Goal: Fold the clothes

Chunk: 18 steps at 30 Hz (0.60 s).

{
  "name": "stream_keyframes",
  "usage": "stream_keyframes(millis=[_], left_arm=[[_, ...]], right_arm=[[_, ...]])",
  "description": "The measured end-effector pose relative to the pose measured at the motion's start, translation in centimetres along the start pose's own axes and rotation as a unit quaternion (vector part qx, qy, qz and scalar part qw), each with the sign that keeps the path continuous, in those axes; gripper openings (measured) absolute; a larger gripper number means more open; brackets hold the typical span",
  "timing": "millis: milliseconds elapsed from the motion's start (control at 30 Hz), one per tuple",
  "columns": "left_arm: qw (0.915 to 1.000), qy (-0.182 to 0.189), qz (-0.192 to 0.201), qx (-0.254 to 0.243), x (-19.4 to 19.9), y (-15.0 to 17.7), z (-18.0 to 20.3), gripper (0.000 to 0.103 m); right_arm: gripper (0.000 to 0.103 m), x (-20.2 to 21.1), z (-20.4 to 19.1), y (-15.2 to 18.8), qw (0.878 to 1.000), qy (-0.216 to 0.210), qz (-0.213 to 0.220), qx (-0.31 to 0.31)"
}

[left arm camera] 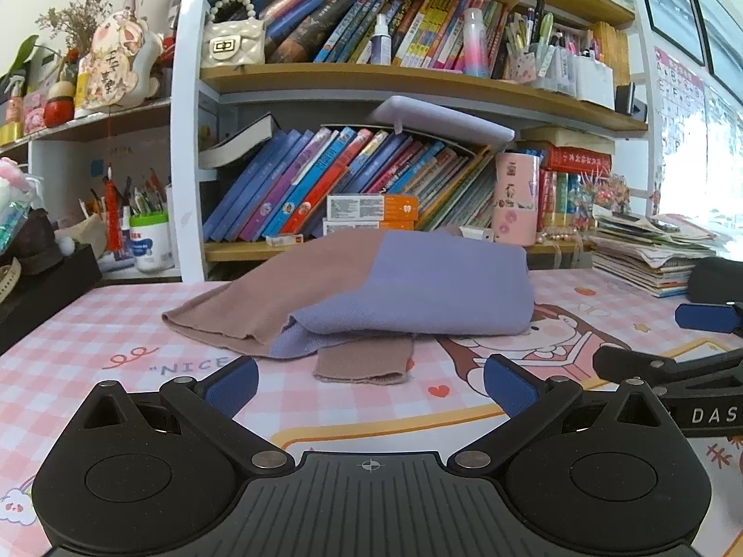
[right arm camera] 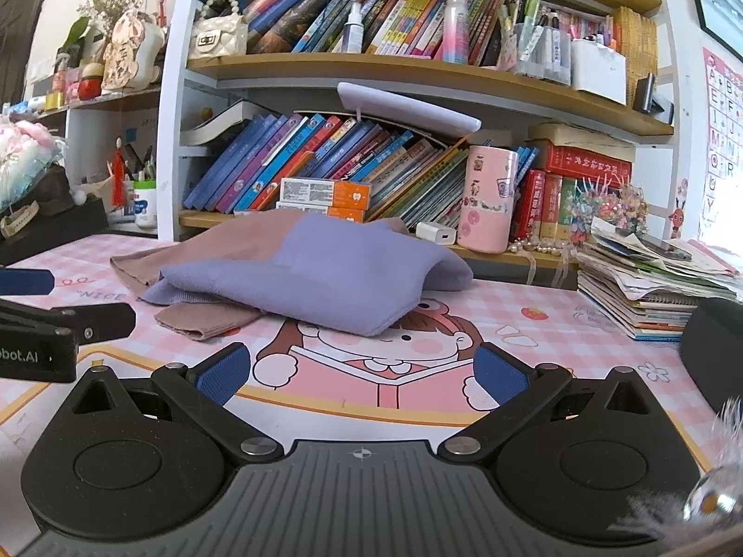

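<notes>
A folded lavender and mauve garment (left arm camera: 399,288) lies on the pink checked desk mat (left arm camera: 93,325), with a mauve cuff (left arm camera: 362,362) sticking out at its near edge. It also shows in the right wrist view (right arm camera: 325,274). My left gripper (left arm camera: 369,385) is open and empty, just short of the cuff. My right gripper (right arm camera: 362,373) is open and empty, a little in front of the garment's near right corner. Each gripper shows at the edge of the other's view: the right one (left arm camera: 687,362) and the left one (right arm camera: 55,325).
A bookshelf (left arm camera: 371,79) packed with books stands right behind the garment. A pink canister (right arm camera: 487,199) and a white charger (right arm camera: 436,232) sit on its lowest shelf. A stack of booklets (right arm camera: 650,288) and a black object (right arm camera: 715,348) lie at the right.
</notes>
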<state>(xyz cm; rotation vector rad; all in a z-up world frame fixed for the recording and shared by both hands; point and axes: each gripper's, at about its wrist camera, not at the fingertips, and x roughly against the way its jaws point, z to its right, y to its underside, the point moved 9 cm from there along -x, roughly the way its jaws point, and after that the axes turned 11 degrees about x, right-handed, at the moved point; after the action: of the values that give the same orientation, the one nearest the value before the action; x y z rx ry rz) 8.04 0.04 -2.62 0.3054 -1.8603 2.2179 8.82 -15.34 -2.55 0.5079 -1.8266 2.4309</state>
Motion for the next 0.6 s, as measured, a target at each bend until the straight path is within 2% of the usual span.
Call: stream_keyframes(millis=[167,600], left_arm=[[0.9998,-0.003,0.016,-0.01,0.5,-0.16,0.33,0.103],[0.9999,-0.005,0.005,-0.013,0.1,0.06,0.43,0.103]], right_arm=[[0.103,-0.14,0.0,0.03,1.0,0.002,-0.004,0.002],[0.103,-0.04,-0.02,-0.15,1.0,0.002,-0.001,0.006]])
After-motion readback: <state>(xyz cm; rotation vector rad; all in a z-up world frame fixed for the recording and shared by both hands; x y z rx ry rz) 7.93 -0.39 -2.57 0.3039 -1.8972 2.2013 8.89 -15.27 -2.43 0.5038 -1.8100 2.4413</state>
